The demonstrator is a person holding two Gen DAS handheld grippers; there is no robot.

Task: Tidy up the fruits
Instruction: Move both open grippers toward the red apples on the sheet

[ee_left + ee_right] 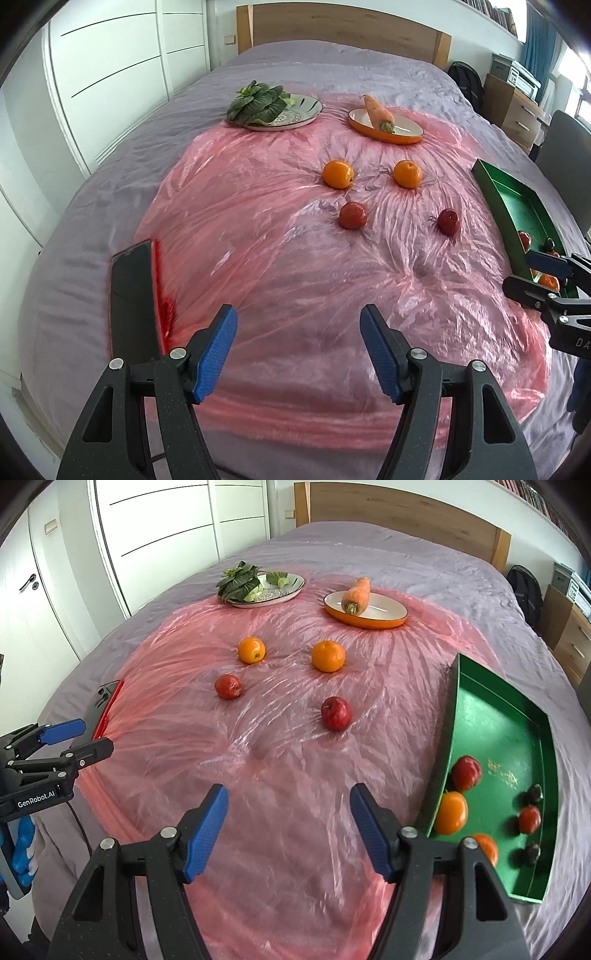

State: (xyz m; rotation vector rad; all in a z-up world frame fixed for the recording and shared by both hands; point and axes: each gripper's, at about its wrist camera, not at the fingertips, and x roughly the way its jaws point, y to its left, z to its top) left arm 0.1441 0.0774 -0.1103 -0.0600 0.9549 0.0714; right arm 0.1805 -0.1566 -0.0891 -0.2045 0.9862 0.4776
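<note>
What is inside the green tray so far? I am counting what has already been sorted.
In the green tray: one red apple, two oranges, a smaller red fruit and two dark fruits. The right gripper partly covers the nearer orange.

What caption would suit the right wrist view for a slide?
Open right gripper above pink plastic sheet; two oranges and two apples lie loose, green tray partly filled.

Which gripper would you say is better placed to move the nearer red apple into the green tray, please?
Probably the right gripper: it is open and empty, the nearer red apple lies just ahead of it, and the green tray sits on its side. The left gripper is also open, but farther from the tray.
</note>
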